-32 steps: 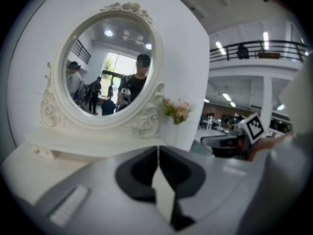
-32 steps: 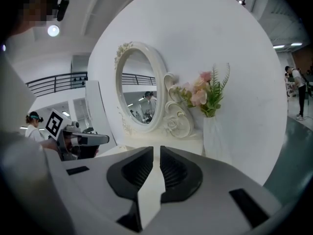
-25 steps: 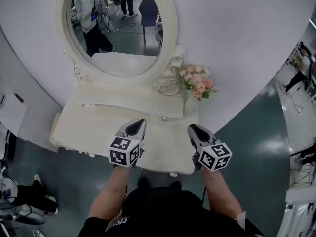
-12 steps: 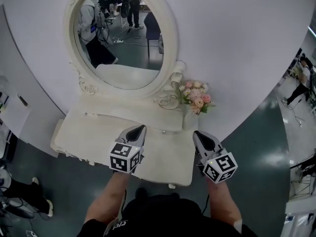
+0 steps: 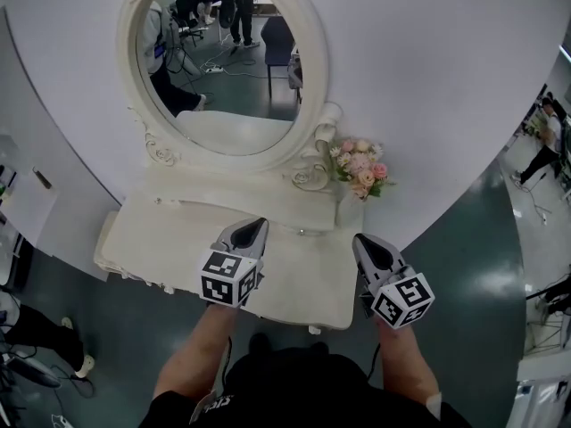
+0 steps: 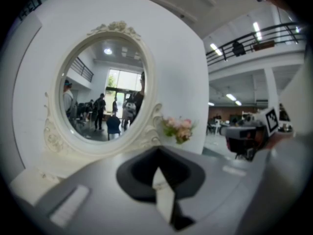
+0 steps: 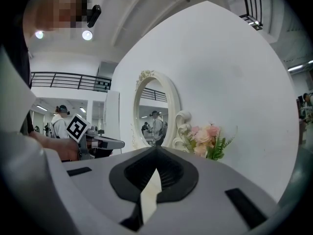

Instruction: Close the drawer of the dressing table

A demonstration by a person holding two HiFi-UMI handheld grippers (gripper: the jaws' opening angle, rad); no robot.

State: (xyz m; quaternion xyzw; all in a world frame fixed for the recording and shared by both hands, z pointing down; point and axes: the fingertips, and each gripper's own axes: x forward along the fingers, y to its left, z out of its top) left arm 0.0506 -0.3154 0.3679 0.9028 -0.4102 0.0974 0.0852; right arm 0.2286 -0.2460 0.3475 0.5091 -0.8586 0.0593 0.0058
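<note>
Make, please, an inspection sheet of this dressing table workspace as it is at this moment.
surface: white dressing table top, nothing loose on its front part.
job's things: drawer front hidden from above; open or closed cannot be told.
clutter: pink bouquet at back right, beside the oval mirror.
grippers: left gripper and right gripper above the top, fingers shut, both empty.
cables: loose cables seen only in the mirror's reflection.
surroundings: white wall, teal floor, a person far right.

Grey left gripper (image 5: pixel 259 225), black shirt (image 5: pixel 294 377)
</note>
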